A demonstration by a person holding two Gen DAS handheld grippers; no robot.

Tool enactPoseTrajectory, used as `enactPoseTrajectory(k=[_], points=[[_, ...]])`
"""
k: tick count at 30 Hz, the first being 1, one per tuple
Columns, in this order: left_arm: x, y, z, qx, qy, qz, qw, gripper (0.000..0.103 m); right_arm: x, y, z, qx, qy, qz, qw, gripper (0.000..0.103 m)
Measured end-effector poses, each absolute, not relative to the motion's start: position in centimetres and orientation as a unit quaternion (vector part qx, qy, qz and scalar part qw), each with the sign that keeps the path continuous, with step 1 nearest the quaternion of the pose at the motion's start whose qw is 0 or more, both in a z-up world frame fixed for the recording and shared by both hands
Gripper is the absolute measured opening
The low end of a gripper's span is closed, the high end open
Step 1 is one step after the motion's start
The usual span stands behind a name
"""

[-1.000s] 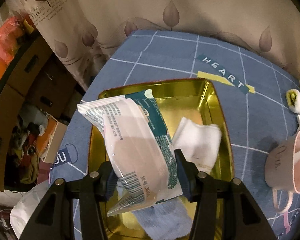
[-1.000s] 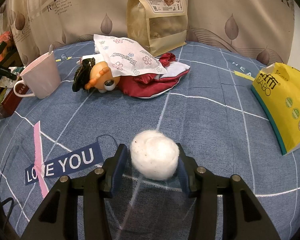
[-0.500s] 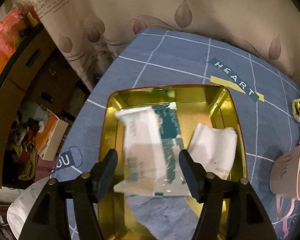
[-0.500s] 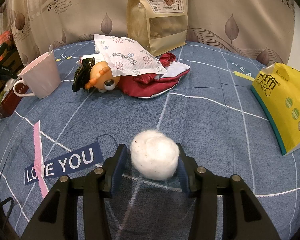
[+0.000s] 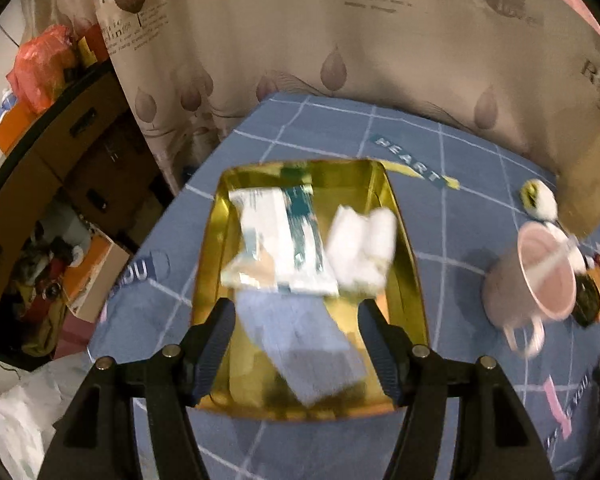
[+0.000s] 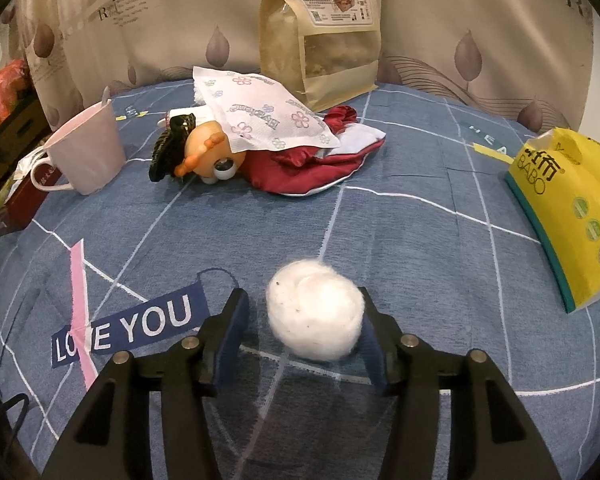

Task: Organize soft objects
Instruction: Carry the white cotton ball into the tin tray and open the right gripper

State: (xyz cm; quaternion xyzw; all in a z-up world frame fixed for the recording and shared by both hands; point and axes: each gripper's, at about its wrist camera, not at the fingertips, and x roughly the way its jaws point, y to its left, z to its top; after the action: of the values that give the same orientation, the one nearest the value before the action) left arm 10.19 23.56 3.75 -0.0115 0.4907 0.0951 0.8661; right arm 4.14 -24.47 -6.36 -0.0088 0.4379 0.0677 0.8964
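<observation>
The left gripper (image 5: 294, 318) hangs above a shiny gold metal tray (image 5: 406, 264) that sits on the desk with the blue cloth (image 5: 452, 236). Its jaws have just been opening and now stand wide apart with nothing held between them. In the tray, at about 11 o'clock from the gripper, lies a white and green plastic packet (image 5: 278, 246). Just beside it, at 1 o'clock, lies a folded white soft cloth (image 5: 362, 246), touching the packet. A light blue soft cloth (image 5: 304, 344) lies in the near part of the tray, right under the open jaws. This picture is blurry, so small things are hard to tell. A pale pink cup (image 5: 534, 284) stands on the desk at 3 o'clock, well apart from the tray. The right gripper (image 6: 302, 322) points down at the same blue cloth (image 6: 420, 240). A fluffy white cotton ball (image 6: 316, 310) sits between its jaws. The jaws have just been opening a little: there is a gap on the left side, and the ball sits against the right pad, so it is not squeezed. At 11 o'clock lies a doll in red clothes (image 6: 260, 160) with a flowery white tissue pack (image 6: 256, 118) on top. A yellow tissue bag (image 6: 568, 216) lies at 2 o'clock.
</observation>
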Motion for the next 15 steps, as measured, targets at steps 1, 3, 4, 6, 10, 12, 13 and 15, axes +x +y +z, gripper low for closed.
enactPoseTrajectory(k=[1, 3, 4, 6, 10, 12, 13, 15], points=[[9.5, 23.5, 3.6, -0.013, 0.489, 0.095, 0.867, 0.065, 4.1, -24.4, -6.3, -0.013, 0.439, 0.068, 0.896, 0.051], [8.4, 23.6, 3.5, -0.013, 0.485, 0.102, 0.868, 0.065, 3.9, -24.5, -6.3, -0.011, 0.441, 0.066, 0.895, 0.053], [7.9, 23.7, 3.5, -0.014, 0.482, 0.107, 0.869, 0.065, 3.9, -24.5, -6.2, -0.009, 0.442, 0.064, 0.894, 0.053], [7.0, 24.0, 3.4, -0.017, 0.475, 0.117, 0.872, 0.065, 3.6, -24.6, -6.2, -0.01, 0.445, 0.06, 0.893, 0.054], [5.8, 24.5, 3.1, -0.018, 0.463, 0.132, 0.876, 0.065, 3.4, -24.7, -6.0, -0.007, 0.449, 0.048, 0.892, 0.055], [5.5, 24.7, 2.9, -0.016, 0.46, 0.138, 0.877, 0.065, 3.3, -24.9, -5.9, -0.004, 0.45, 0.042, 0.892, 0.055], [5.3, 24.7, 2.7, -0.016, 0.459, 0.141, 0.877, 0.065, 3.3, -24.9, -5.9, -0.004, 0.451, 0.039, 0.892, 0.054], [4.7, 24.8, 2.5, -0.014, 0.456, 0.145, 0.878, 0.065, 3.3, -24.9, -5.9, -0.006, 0.451, 0.032, 0.892, 0.048]])
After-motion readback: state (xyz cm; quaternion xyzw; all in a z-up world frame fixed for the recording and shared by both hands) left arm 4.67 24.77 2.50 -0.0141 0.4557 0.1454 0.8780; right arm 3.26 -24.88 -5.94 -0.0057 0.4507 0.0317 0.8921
